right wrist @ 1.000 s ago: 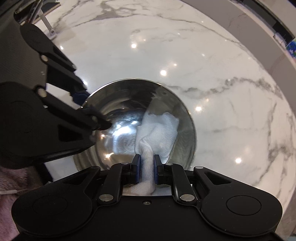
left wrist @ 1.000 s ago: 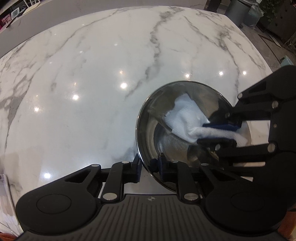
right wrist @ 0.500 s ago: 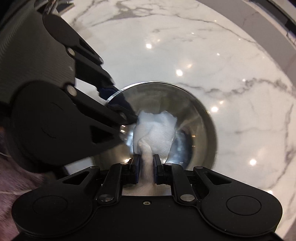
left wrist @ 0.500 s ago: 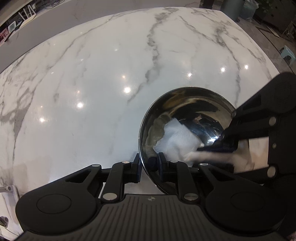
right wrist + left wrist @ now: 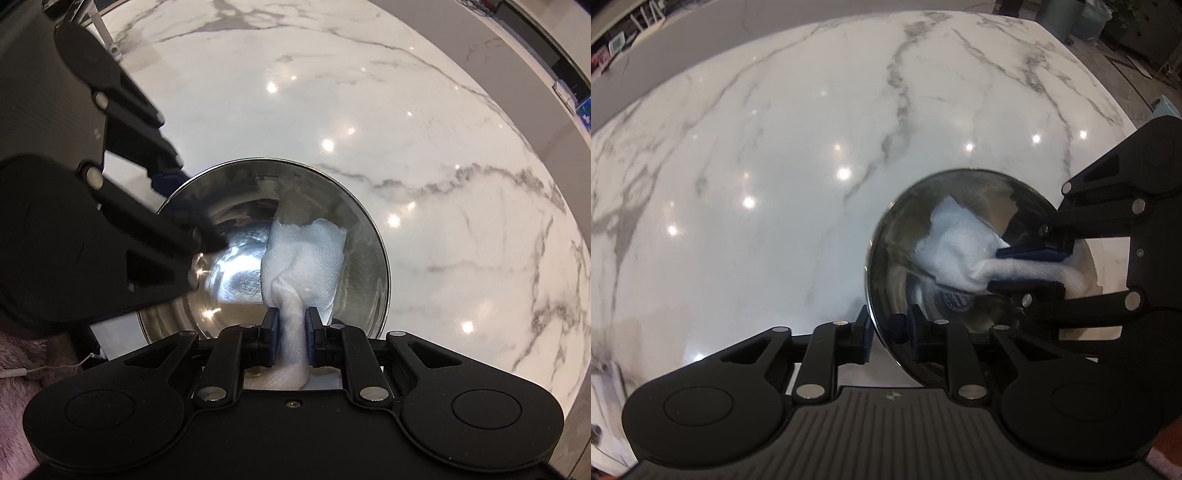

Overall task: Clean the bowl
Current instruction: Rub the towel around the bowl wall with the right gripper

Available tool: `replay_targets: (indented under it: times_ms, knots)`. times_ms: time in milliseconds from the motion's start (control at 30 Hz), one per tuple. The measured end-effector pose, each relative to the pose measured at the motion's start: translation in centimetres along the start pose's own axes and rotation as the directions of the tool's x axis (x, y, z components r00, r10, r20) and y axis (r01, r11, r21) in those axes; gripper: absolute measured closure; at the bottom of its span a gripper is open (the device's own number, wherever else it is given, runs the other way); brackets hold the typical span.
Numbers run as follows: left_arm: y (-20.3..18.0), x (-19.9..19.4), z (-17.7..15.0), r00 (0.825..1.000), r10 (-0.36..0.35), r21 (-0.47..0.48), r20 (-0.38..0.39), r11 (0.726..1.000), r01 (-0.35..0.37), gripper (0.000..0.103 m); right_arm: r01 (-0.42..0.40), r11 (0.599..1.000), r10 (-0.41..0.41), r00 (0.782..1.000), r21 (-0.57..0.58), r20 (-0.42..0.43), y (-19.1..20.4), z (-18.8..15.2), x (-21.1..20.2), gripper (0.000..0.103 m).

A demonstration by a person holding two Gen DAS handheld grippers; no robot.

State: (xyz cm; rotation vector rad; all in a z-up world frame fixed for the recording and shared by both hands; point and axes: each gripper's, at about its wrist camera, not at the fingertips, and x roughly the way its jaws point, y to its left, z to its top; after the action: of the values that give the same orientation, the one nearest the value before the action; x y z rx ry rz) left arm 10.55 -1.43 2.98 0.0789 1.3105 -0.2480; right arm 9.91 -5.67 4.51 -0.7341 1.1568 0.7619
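A shiny steel bowl [image 5: 979, 184] stands on the white marble counter [image 5: 775, 166]. My left gripper [image 5: 891, 330] straddles the bowl's near rim, one pad outside and one inside. Its jaws are opening, with a small gap showing at the inner pad. In the right wrist view the left gripper [image 5: 186, 210] comes in from the left over the bowl [image 5: 362, 236]. My right gripper [image 5: 291, 325] is shut on a twisted white paper towel [image 5: 306, 254], whose loose end is spread against the bowl's inner wall. From the left wrist view, the right gripper [image 5: 995, 268] reaches in from the right with the towel [image 5: 956, 240].
Marble counter [image 5: 424, 129] stretches around the bowl on all sides. A pink fluffy fabric [image 5: 22, 369] with a thin white cable lies at the lower left of the right wrist view. Beyond the counter's far right edge are floor and bins [image 5: 1071, 18].
The towel swept from the bowl's far wall toward the left gripper's side and back again. The left jaws now stand slightly wider around the rim. The bowl stayed in place.
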Motion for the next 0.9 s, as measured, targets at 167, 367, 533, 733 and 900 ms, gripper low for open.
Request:
replay_targets:
  times_ms: [167, 367, 533, 733, 900]
  knots:
    - [-0.1, 0.0, -0.3, 1.0, -0.022, -0.007, -0.012, 1.0, 0.022, 0.077, -0.004, 1.0, 0.004, 1.0, 0.003, 0.001, 0.1, 0.2, -0.1, 0.091]
    - [0.6, -0.3, -0.1, 1.0, -0.019, -0.003, 0.011, 1.0, 0.019, 0.086, -0.019, 0.999, 0.019, 1.0, 0.03, 0.002, 0.1, 0.3, -0.2, 0.09]
    - [0.4, -0.3, 0.2, 1.0, 0.005, 0.019, 0.017, 1.0, -0.006, 0.086, -0.159, 0.984, 0.158, 0.987, 0.083, 0.02, 0.3, 0.5, -0.4, 0.09]
    - [0.1, -0.5, 0.3, 0.999, 0.033, 0.057, 0.022, 0.998, -0.034, 0.086, -0.208, 0.974, 0.207, 0.978, 0.086, 0.027, 1.0, 1.0, -0.2, 0.09]
    - [-0.1, -0.6, 0.2, 0.999, 0.046, 0.082, 0.026, 0.995, -0.048, 0.086, -0.126, 0.991, 0.126, 0.992, 0.052, -0.01, 0.9, 1.4, -0.2, 0.091]
